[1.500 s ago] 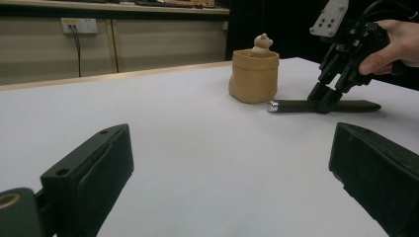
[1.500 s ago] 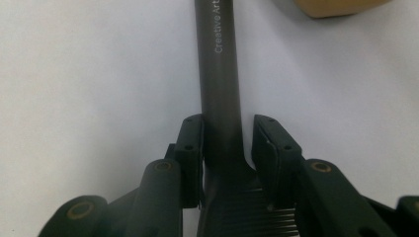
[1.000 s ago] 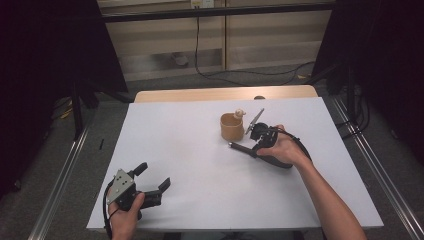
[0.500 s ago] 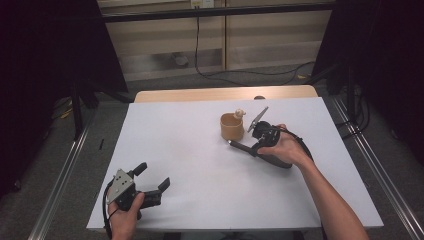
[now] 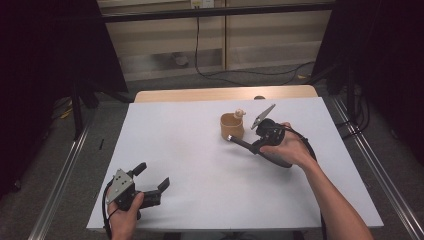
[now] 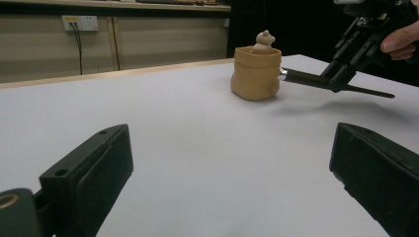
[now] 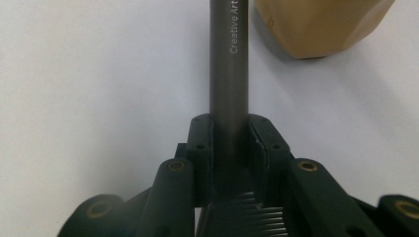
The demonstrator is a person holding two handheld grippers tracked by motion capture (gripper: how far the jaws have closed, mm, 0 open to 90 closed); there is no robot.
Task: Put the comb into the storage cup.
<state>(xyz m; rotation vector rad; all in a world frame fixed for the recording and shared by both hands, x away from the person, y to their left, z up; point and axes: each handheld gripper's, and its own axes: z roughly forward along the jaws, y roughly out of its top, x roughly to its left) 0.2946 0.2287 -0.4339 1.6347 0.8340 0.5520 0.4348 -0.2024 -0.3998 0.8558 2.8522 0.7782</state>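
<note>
Pouch and pen on the white table (image 5: 200, 150).
Soft tan pouch (image 5: 232, 127) holds a small tan bear figure (image 5: 239, 113); right gripper (image 5: 235, 140) clamps a dark grey pen (image 7: 228, 64) beside it. Left gripper (image 5: 150, 180) gapes wide, empty.

One white table (image 5: 200, 150). One tan pot (image 5: 232, 126), sack-shaped. One small bear figure (image 5: 239, 113) at pot's rim. One dark grey pen (image 7: 228, 64), printed "Creative Art". Two grippers: left gripper (image 5: 152, 182), right gripper (image 5: 235, 140). Two hands. One wall socket (image 6: 79, 22), one cable hanging from it.
</note>
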